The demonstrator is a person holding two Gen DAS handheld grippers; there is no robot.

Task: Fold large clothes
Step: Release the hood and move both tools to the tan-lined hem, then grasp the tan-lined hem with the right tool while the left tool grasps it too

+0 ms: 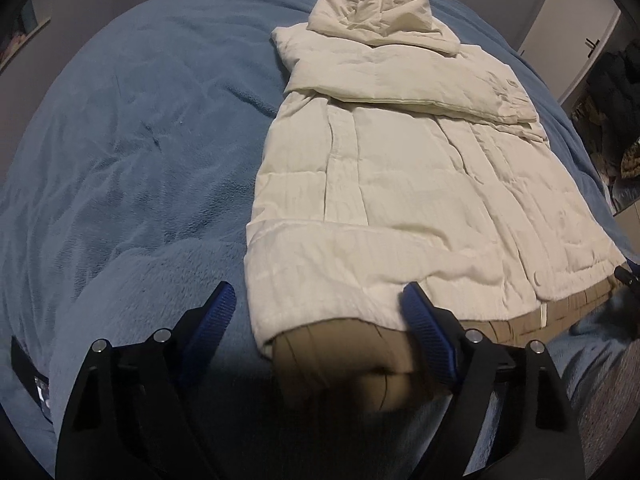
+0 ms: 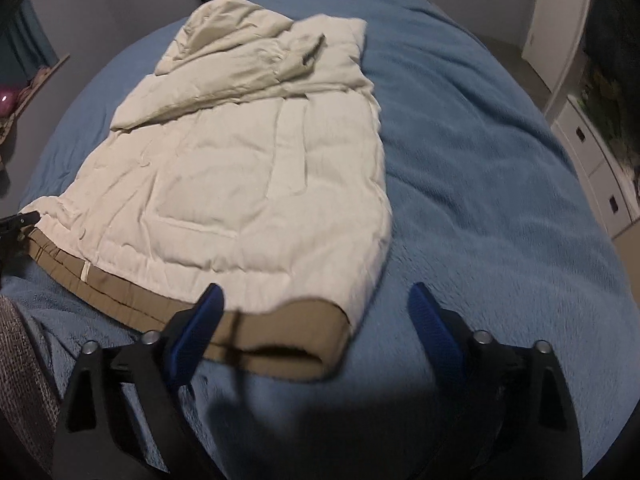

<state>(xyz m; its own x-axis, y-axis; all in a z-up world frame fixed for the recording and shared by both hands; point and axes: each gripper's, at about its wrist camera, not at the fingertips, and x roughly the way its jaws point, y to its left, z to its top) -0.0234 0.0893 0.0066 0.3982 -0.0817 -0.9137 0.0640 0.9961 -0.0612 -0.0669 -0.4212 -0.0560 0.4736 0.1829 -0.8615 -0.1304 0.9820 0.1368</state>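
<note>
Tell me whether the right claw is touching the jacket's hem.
Cannot tell. In the right wrist view the open right claw straddles the jacket hem corner; the left pad overlaps it, but contact isn't plain.

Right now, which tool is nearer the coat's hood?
Neither clearly. Left tool and right tool both sit at the hem, opposite corners, the hood at the far end.

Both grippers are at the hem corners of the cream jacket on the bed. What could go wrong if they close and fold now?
1. The left gripper has its jaws open astride the hem corner, where the tan lining sticks out; it may pinch only the lining, not the jacket.
2. The right gripper sits at the other corner, partly over the blanket, and may grab it too.
3. The sleeves folded across the chest may slide off.
</note>
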